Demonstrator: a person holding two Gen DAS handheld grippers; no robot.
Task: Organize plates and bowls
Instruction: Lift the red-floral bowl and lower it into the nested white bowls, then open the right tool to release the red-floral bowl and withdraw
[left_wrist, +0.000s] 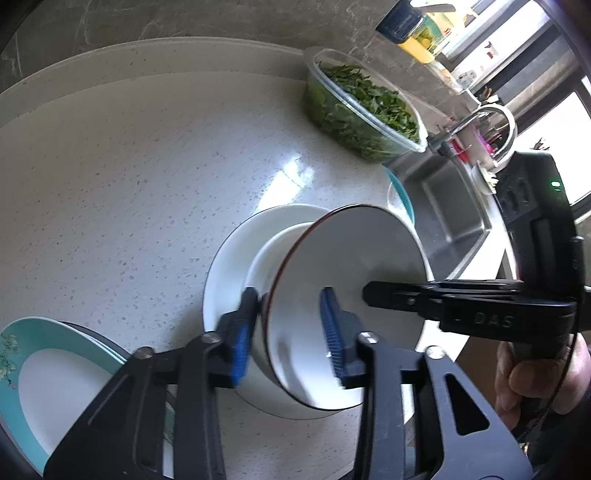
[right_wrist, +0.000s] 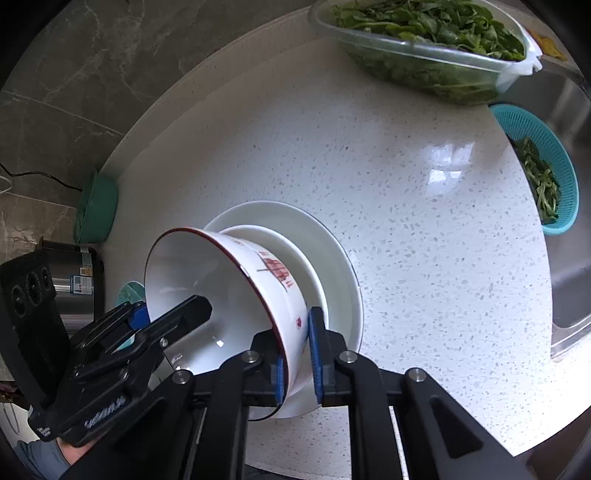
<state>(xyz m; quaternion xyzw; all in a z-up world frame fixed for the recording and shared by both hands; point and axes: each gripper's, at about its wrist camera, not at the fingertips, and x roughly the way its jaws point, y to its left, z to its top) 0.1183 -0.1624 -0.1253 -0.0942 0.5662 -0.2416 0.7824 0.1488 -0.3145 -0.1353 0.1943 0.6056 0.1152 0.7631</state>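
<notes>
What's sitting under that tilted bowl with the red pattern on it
Under the tilted red-patterned bowl sits a plain white bowl, itself on a white plate. The tilted bowl hides most of the white bowl's inside.

Both cameras sit just behind their own tongs and look steeply down at the speckled desk (left_wrist: 129, 177) from close by. The left wrist view faces toward the sink (left_wrist: 450, 206) on its right side; the right wrist view looks from the opposite side. Both share the tilted bowl (right_wrist: 221, 295), the white plate (right_wrist: 332, 258) below it and the container of greens (left_wrist: 362, 107). The edges are strongly bent, so far things are perhaps unclear.
</notes>
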